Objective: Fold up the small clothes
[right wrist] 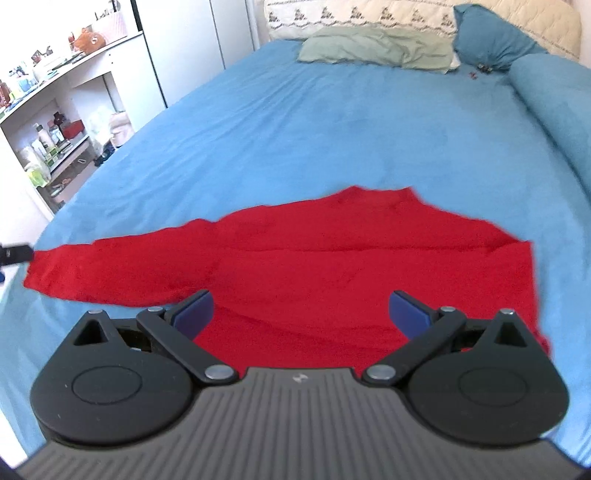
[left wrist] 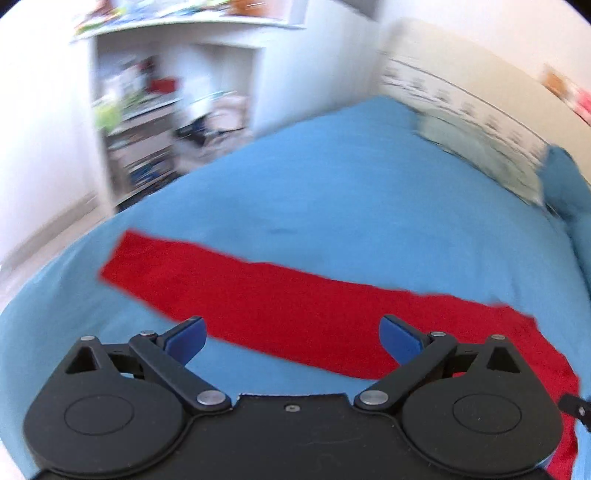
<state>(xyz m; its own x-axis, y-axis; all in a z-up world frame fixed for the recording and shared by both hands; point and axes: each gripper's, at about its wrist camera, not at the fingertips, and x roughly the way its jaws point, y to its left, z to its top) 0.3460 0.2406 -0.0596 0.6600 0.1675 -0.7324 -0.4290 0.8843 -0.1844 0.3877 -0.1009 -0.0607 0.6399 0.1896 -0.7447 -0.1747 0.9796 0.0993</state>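
Observation:
A red long-sleeved top (right wrist: 332, 266) lies flat on the blue bedsheet (right wrist: 332, 129), one sleeve stretched out to the left and the body folded over on the right. In the left wrist view, which is blurred, the same red top (left wrist: 277, 295) runs as a long band under the fingers. My left gripper (left wrist: 291, 338) hangs open above the sleeve, with nothing between its blue pads. My right gripper (right wrist: 301, 312) is open too, above the body of the top, holding nothing.
A pale green pillow (right wrist: 376, 50) and blue pillows (right wrist: 491, 40) lie at the head of the bed by a quilted headboard (right wrist: 369, 14). White shelves (right wrist: 62, 122) crowded with bottles and small items stand along the left side. A black gripper part (right wrist: 14, 253) shows at the left edge.

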